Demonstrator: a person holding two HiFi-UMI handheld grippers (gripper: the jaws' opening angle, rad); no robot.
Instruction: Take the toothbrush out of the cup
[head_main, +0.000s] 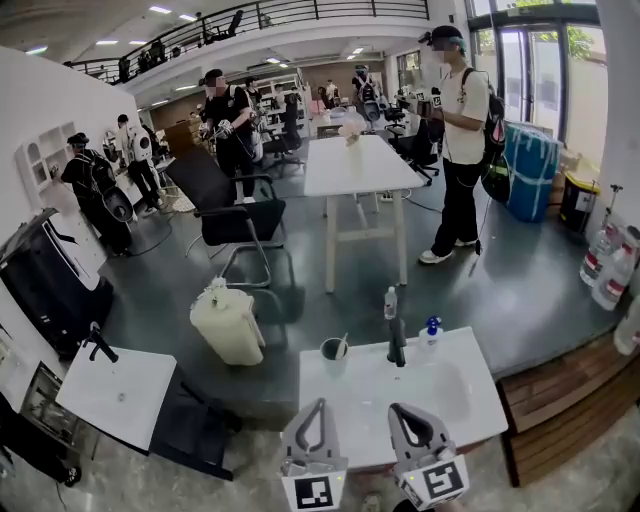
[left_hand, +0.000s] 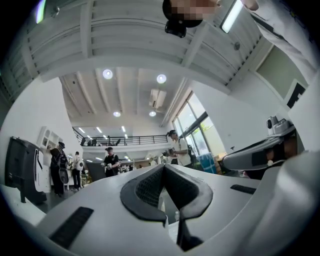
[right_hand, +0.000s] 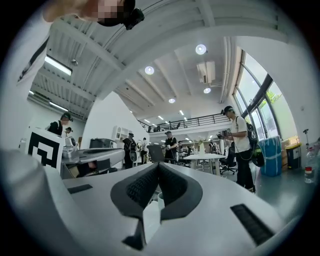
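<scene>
Head view: white worktop (head_main: 472, 396) w/ a sunk basin at btm centre. Cup (head_main: 333, 352) stands upright at the worktop's far-left corner. Toothbrush (head_main: 343, 344) is inside it, handle leaning out over the rim to the right. Black tap (head_main: 397, 345) stands just right of the cup at the basin's back edge, w/ a blue-capped bottle (head_main: 431, 332) near it on the right. A small bottle (head_main: 390, 302) shows just above the tap; can't tell if it's on the worktop or behind it.

Left tool (head_main: 320, 404) and right tool (head_main: 399, 409) sit side by side over the worktop's near edge, apart from each other, both pointing away from the person. Left tip lines up approx w/ the cup, right tip w/ the tap. Neither touches the cup; both are well short of it.

Left gripper view: left tool (left_hand: 164, 167) is clenched, pads meeting at the tips, nothing btwn them. Right gripper view: right tool (right_hand: 158, 164) same, clenched and empty. Both views take in lots of ceiling.

Rest of the room: pale jug (head_main: 228, 325) on the floor left of the worktop, black chair (head_main: 225, 205) and long white table (head_main: 355, 165) beyond, a person (head_main: 463, 140) standing at right.
</scene>
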